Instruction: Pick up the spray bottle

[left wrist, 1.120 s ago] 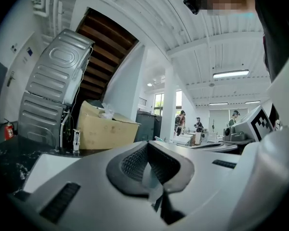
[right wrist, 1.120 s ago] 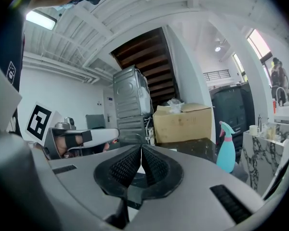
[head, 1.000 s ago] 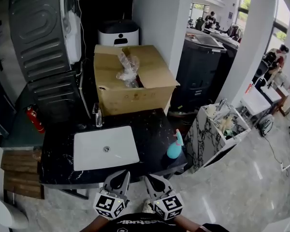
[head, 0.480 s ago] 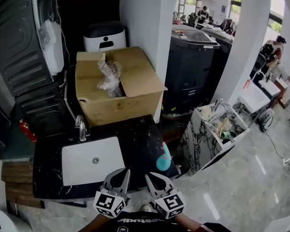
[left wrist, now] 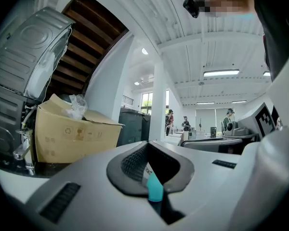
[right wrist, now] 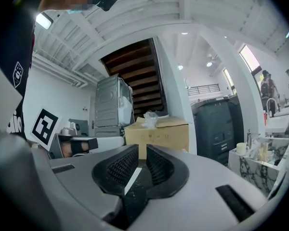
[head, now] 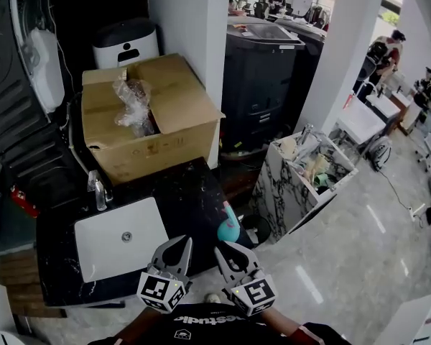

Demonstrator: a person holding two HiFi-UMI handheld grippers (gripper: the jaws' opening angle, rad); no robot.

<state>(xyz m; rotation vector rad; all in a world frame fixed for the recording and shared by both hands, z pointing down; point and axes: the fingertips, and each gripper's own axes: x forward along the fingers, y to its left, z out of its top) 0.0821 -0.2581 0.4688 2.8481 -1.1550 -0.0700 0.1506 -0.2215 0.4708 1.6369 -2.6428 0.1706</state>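
Note:
The teal spray bottle [head: 228,228] stands upright near the right front corner of the black counter [head: 190,192]. Both grippers are held level just in front of the counter edge, apart from the bottle. My right gripper [head: 228,254] is just below the bottle in the head view. Its jaws are opening and show a narrow gap with nothing between them. My left gripper [head: 176,249] is to the left of the bottle with a small gap between its pads. In the left gripper view, a bit of the teal bottle [left wrist: 154,189] shows through that gap, farther off.
A white sink [head: 118,239] with a faucet [head: 97,190] is set in the counter's left part. An open cardboard box [head: 147,117] with plastic wrap stands behind it. A marble-patterned bin [head: 302,175] with clutter stands on the floor at the right. People are far back.
The counter, sink and bottle have slid left and down in the head view. The bottle now sits just above the right gripper's tips. Both grippers hold the same pose.

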